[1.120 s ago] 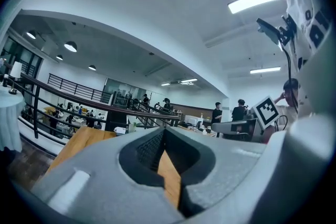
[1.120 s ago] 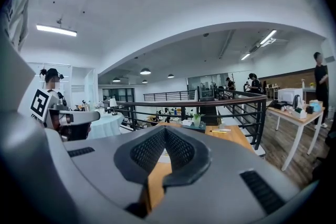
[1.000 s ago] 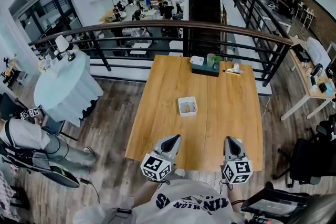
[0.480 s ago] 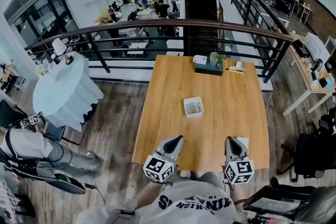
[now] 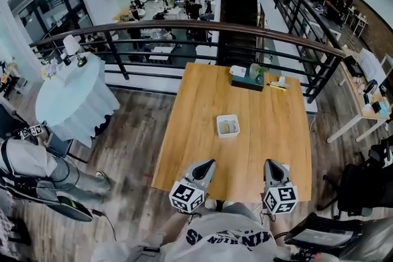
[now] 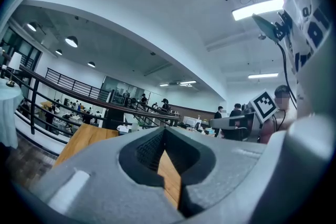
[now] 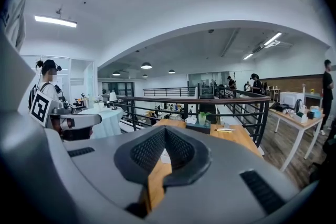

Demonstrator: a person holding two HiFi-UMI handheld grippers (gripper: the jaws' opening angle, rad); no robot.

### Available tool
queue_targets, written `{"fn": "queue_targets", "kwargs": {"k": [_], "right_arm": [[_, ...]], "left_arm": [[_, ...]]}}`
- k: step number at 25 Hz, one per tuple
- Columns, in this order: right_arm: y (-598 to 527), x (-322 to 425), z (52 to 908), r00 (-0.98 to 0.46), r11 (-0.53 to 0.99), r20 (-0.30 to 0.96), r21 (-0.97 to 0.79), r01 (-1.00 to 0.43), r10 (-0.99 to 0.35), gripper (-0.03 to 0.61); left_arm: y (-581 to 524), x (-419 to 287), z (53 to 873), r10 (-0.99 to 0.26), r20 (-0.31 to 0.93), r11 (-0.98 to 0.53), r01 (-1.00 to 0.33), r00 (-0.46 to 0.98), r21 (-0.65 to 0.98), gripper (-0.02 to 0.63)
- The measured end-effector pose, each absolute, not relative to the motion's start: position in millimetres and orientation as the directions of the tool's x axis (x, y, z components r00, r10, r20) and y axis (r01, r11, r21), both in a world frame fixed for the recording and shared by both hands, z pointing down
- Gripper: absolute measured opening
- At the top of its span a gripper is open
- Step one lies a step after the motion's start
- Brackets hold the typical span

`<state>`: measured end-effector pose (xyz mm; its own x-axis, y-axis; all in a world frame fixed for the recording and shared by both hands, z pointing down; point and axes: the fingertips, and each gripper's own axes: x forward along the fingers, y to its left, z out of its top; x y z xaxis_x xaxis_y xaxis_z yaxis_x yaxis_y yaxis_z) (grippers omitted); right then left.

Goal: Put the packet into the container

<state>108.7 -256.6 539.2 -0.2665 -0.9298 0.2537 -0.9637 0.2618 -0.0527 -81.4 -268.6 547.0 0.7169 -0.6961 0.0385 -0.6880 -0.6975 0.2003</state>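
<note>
A small white container [image 5: 228, 126] stands in the middle of the wooden table [image 5: 202, 95]. A pale packet [image 5: 228, 128] lies inside it. My left gripper [image 5: 209, 163] and right gripper [image 5: 271, 162] hover side by side over the table's near edge, well short of the container. Both point toward it. In the left gripper view the left gripper [image 6: 164, 131] has its jaws together with nothing between them. In the right gripper view the right gripper [image 7: 165, 131] is also shut and empty, and a white shape [image 7: 165, 155] shows past its jaws on the table.
At the table's far end is a dark tray [image 5: 247, 82] with a white box and a green cup, with pens [image 5: 276, 86] beside it. A dark railing [image 5: 184, 29] runs behind it. A round white-clothed table [image 5: 72, 101] and a person [image 5: 37, 169] are at the left.
The head view has drifted a little, so the table and container sit slightly further right in the picture. Both grippers stay shut at the near edge.
</note>
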Motion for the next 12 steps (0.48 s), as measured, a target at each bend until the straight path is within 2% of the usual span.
{"fn": "queue_targets", "kwargs": {"k": [12], "right_arm": [[-262, 131, 539, -0.257, 0.25, 0.227, -0.062, -0.966, -0.939, 0.008]], "left_arm": [[-272, -60, 543, -0.691, 0.046, -0.704, -0.686, 0.721, 0.183, -0.006]]}}
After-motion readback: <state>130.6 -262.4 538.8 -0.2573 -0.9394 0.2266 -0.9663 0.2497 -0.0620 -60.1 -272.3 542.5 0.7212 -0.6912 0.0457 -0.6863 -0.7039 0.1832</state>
